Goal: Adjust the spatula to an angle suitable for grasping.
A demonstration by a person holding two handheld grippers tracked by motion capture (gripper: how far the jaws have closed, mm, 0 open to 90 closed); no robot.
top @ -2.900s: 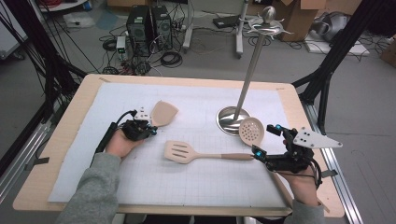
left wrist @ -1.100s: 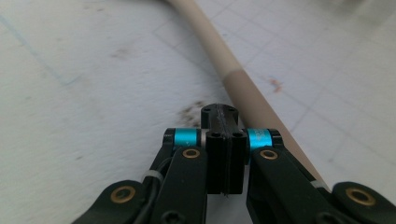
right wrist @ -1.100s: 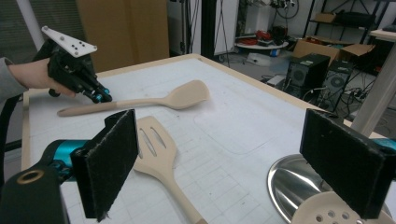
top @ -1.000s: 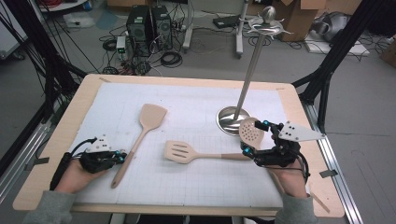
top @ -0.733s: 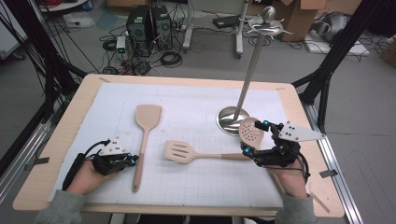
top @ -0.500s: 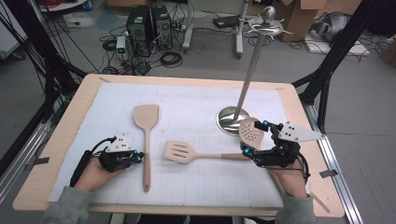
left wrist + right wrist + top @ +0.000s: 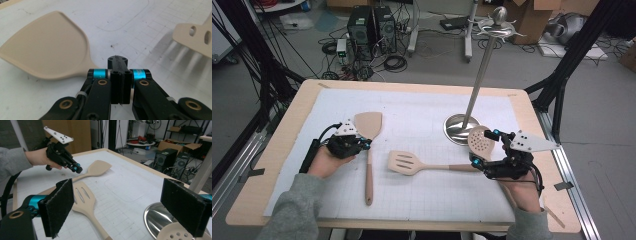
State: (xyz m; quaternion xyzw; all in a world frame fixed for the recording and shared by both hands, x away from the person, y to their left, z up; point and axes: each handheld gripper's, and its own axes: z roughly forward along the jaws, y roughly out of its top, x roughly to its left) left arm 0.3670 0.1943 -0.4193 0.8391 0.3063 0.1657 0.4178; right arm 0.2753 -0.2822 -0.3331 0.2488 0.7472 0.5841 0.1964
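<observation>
Nearest the person, the right gripper (image 7: 479,150) rests on the white gridded mat (image 7: 422,115) with its jaws spread wide; in the right gripper view the two black pads stand far apart with nothing between them. The round perforated skimmer (image 7: 480,142) lies just beside it, its edge over the rim of the steel stand base (image 7: 456,127). The slotted spatula (image 7: 412,163) lies flat between the hands, its handle running toward the right gripper. On the other side, the left gripper (image 7: 366,144) sits with its jaws pressed together; the left gripper view shows the pads meeting with nothing between them. Its tips are touching or just beside the neck of the solid wooden spatula (image 7: 368,125), which lies on the mat with its blade pointing away and its handle toward the near edge. Farther off, the stand's slim pole (image 7: 479,70) rises to a hooked top, its hooks bare. Beyond the table (image 7: 302,107), computer towers (image 7: 369,22) and cardboard boxes (image 7: 537,15) sit on the floor.
</observation>
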